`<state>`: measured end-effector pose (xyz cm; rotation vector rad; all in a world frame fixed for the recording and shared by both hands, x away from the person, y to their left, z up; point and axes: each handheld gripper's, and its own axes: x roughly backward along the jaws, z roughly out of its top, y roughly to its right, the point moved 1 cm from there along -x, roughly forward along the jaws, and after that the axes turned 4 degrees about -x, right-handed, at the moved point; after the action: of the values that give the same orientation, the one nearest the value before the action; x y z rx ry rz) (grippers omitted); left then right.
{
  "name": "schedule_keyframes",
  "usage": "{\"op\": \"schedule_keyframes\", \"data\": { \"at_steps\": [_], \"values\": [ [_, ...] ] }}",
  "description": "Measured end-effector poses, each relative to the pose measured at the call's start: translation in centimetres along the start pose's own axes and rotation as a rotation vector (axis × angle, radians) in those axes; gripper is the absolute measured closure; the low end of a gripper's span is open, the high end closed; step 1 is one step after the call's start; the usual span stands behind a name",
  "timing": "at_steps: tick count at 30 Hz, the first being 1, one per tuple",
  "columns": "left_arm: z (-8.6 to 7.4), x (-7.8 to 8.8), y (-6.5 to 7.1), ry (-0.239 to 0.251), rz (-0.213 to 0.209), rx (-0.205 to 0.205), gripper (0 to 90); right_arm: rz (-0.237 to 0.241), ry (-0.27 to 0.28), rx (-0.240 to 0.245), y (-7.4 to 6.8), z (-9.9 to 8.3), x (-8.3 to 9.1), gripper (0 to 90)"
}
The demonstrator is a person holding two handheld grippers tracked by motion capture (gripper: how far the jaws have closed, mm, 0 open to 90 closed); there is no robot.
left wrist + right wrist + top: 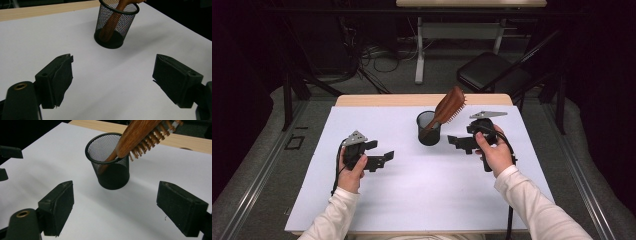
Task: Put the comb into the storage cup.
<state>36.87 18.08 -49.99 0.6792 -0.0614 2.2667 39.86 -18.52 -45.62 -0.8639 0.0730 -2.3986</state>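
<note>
Both hands hover low over the white bench (412, 190), the left gripper (382, 159) and right gripper (457, 142) with fingers spread, empty, flanking the mesh cup (428, 129) where the wooden hairbrush (449, 106) leans handle-down.

A wooden table (362, 100) is covered almost fully by a white sheet (422, 190). A black mesh cup (428, 129) stands on the sheet, seemingly near its far middle.

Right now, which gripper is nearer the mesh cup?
Right. The right gripper sits just beside the mesh cup, jaws open toward it. The left gripper is farther off, nearer the person, also open and apart from it.
</note>
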Motion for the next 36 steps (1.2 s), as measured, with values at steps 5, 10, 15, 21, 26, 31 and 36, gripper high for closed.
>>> {"op": "schedule_keyframes", "data": {
  "at_steps": [5, 10, 15, 21, 26, 31, 36],
  "values": [
    [0.0, 0.1, 0.1, 0.001, 0.000, -0.014, 15.9, 0.002, 0.000, 0.016, -0.2, -1.2, -0.4, 14.3],
    [0.0, 0.2, 0.0, 0.002, -0.002, -0.015, 15.9, 0.012, 0.001, 0.035, -0.6, -2.1, -0.8, 14.3],
    [0.1, 0.3, 0.1, 0.000, -0.003, -0.022, 15.9, 0.022, -0.003, 0.057, -1.1, -3.2, -1.1, 14.3],
    [0.3, 0.4, 0.3, 0.007, -0.018, -0.036, 15.9, 0.020, -0.002, 0.085, -1.5, -3.9, -1.2, 14.1],
    [0.5, 0.7, 0.1, 0.014, -0.036, -0.020, 15.9, 0.014, 0.006, 0.107, -1.9, -4.3, -1.1, 13.8],
    [0.2, 1.0, 0.3, -0.007, -0.050, -0.039, 15.9, 0.020, -0.004, 0.118, -2.3, -4.9, -1.1, 13.8],
    [-0.5, 1.4, 0.7, -0.022, -0.063, -0.065, 15.9, 0.027, -0.001, 0.120, -2.6, -5.5, -1.1, 13.7]
  ]
}}
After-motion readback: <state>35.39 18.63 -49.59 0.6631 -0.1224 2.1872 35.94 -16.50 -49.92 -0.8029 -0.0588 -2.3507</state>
